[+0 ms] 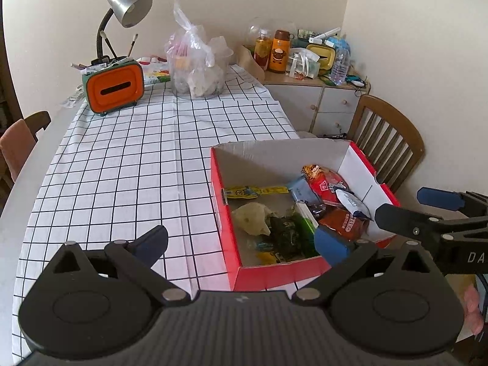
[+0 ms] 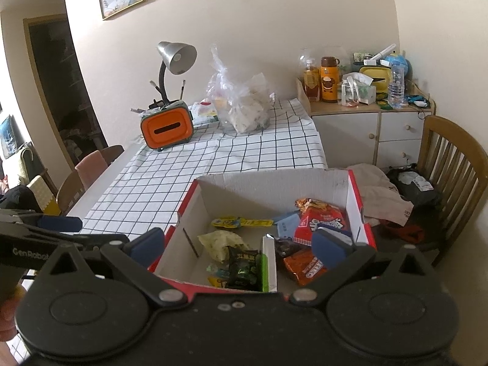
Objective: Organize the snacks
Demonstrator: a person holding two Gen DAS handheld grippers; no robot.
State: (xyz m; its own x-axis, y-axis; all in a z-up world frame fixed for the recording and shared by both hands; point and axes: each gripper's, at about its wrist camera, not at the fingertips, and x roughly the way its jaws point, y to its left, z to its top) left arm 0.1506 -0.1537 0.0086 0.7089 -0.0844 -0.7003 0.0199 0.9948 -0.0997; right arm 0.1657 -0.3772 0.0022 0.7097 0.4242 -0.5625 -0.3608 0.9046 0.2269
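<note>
A: Checking the left gripper: how do its jaws stand?

B: Spread wide, with nothing between them. One blue pad hangs over the checked tablecloth, the other over the near edge of the red cardboard box.

A: And the right gripper?

B: Also spread wide and empty. It hovers above the near side of the box, and its blue pads touch none of the snacks.

A: Where are the snacks?

B: All visible ones lie inside the box, which sits at the table's near right corner. The red chip bag lies toward the far right wall, the orange packet in front of it. The dark green packet rests near the front, beside the pale crumpled bag. The yellow packet lies flat at the back.

A: Anything else on the table?

B: An orange tissue box, a desk lamp and a clear plastic bag stand at the far end.
</note>
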